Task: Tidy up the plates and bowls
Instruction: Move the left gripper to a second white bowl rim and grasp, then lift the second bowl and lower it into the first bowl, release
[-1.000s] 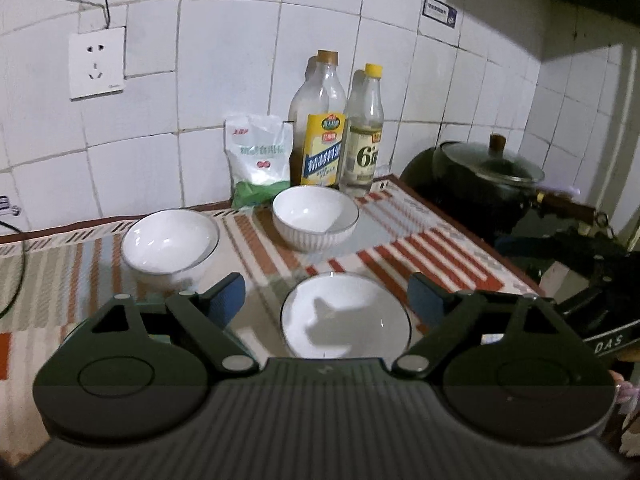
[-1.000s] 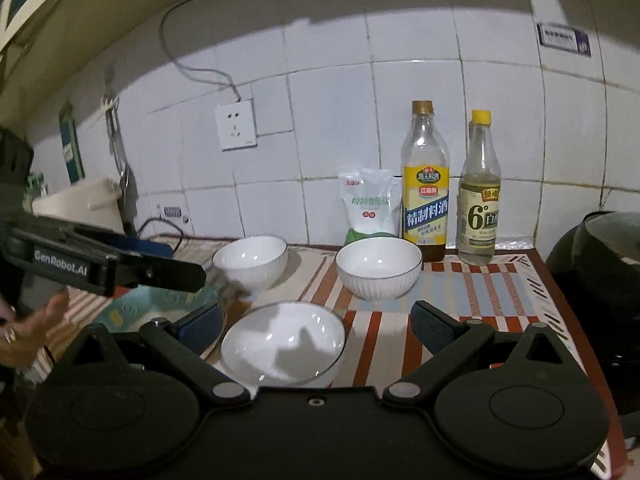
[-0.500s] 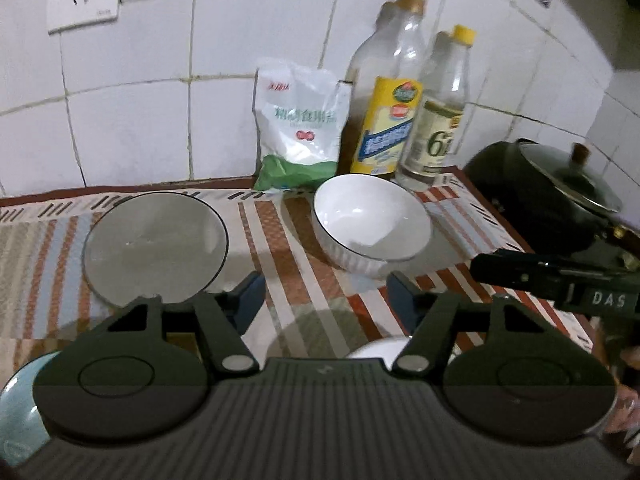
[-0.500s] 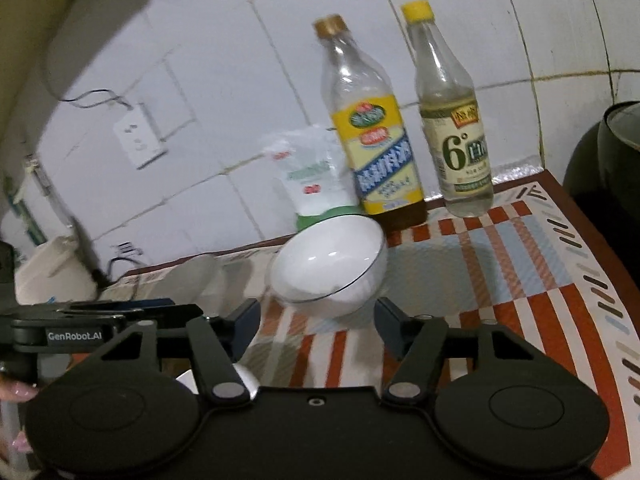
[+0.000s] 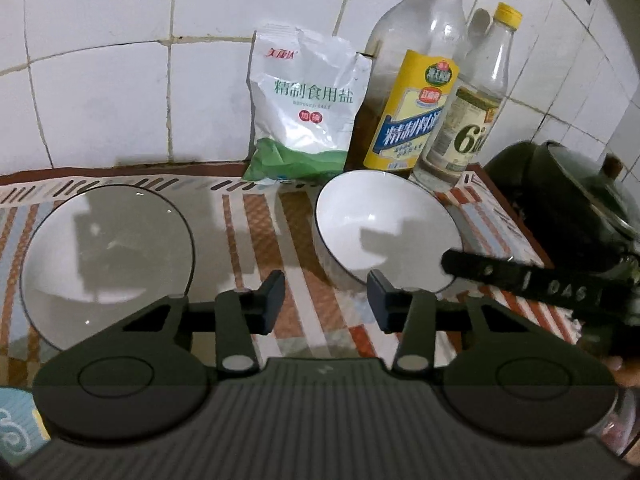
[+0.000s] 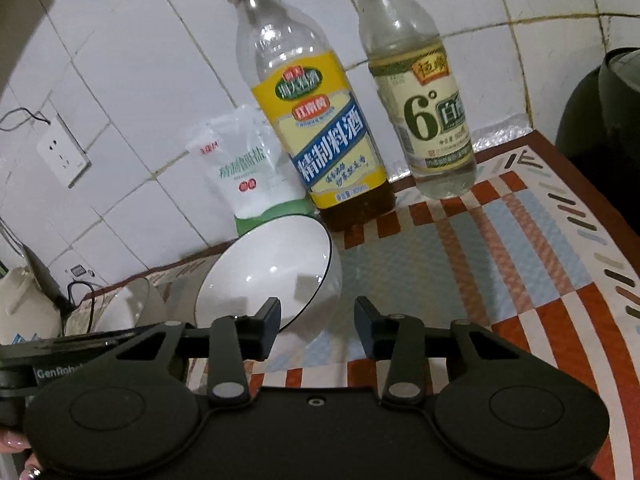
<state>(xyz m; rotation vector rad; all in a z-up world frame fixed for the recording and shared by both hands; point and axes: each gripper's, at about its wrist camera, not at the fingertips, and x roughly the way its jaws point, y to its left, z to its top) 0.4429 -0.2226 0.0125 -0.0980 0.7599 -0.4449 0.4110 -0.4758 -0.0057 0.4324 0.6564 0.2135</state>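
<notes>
Two white bowls with dark rims sit on a striped mat. The left bowl is at the left of the left wrist view. The right bowl sits in front of the bottles and also shows in the right wrist view. My left gripper is open and empty, low over the mat between the two bowls. My right gripper is open and empty, its left finger at the right bowl's near rim. The right gripper's finger reaches over that bowl's right edge in the left wrist view.
A salt bag, a yellow-labelled bottle and a vinegar bottle stand against the tiled wall. A dark pot sits at the right. A blue patterned plate's edge shows bottom left.
Both grippers have moved forward and lower toward the back bowls and bottles. The near white plate has dropped out of view. The jaws have narrowed somewhat but stay open.
</notes>
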